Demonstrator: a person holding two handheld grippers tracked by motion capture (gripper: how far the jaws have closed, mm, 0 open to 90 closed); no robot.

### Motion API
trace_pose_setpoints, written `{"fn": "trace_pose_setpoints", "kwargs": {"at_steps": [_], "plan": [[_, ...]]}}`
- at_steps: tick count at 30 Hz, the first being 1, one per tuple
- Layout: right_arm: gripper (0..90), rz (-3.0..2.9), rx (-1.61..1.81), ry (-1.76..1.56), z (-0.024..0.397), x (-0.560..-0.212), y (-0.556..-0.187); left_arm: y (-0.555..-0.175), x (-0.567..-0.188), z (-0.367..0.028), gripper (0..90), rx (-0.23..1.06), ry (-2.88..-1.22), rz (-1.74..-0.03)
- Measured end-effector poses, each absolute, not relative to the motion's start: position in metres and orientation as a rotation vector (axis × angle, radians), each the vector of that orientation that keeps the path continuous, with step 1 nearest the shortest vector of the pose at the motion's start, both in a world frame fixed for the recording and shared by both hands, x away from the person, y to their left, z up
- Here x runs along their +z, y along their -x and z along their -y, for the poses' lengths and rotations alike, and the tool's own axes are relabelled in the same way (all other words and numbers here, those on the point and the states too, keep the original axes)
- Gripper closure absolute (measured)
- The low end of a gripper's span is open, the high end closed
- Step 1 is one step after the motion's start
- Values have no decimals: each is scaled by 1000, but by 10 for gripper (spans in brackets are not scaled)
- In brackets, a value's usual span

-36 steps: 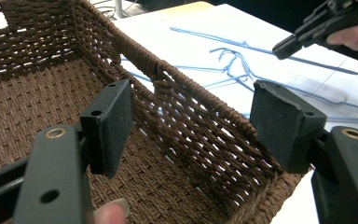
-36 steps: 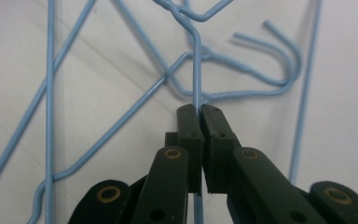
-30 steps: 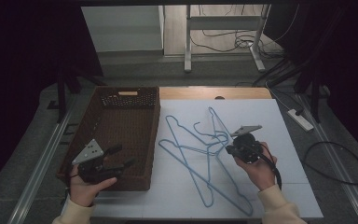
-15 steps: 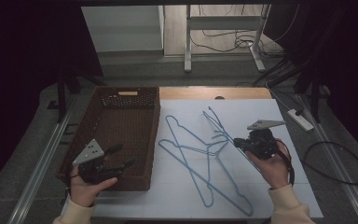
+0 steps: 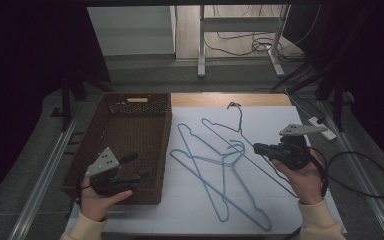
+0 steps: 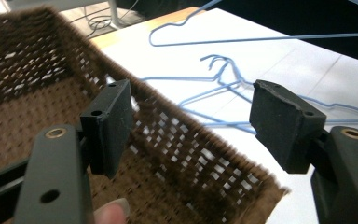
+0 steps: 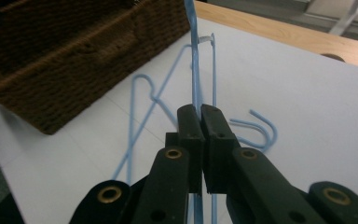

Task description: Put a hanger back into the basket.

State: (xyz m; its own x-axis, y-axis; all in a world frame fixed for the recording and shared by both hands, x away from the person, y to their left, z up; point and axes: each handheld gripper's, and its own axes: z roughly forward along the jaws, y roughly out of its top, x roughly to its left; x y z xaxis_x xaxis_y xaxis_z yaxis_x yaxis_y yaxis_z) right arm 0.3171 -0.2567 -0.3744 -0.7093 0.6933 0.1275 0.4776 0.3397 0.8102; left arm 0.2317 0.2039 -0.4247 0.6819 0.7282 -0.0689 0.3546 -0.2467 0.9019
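Observation:
Three blue wire hangers are on the white table top. My right gripper [image 5: 256, 148] is shut on the wire of one hanger [image 5: 215, 129] and holds it tilted up off the sheet, its hook toward the far edge. In the right gripper view the jaws [image 7: 200, 119] are pressed together on the blue wire [image 7: 193, 60], which runs up and away. The other two hangers [image 5: 215, 192] lie crossed on the sheet. My left gripper [image 5: 135, 167] hovers open over the near right corner of the brown wicker basket [image 5: 112, 125], with nothing between its pads [image 6: 107, 126].
The basket's woven wall [image 6: 191, 154] lies just beneath the left jaws. A bare wooden strip [image 5: 260, 99] runs along the table's far edge. A black cable [image 5: 360, 165] and a power strip [image 5: 325, 129] lie off the table's right side.
The right gripper has risen and moved right with the hanger, lifting its hook end off the sheet. The left gripper has stayed put over the basket.

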Motion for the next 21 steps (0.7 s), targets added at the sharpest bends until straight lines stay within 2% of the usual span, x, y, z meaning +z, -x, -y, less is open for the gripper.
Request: {"fn": "trace_pose_setpoints", "kwargs": {"at_steps": [9,21], "plan": [[875,-2421,1396,-979,256,-368,-312,-249,-394,-166,303,429,-1884,-761],[874,-2460,1423,-956,259,-370,-312,-313,-389,-106,305,331,-2035,-710]]}}
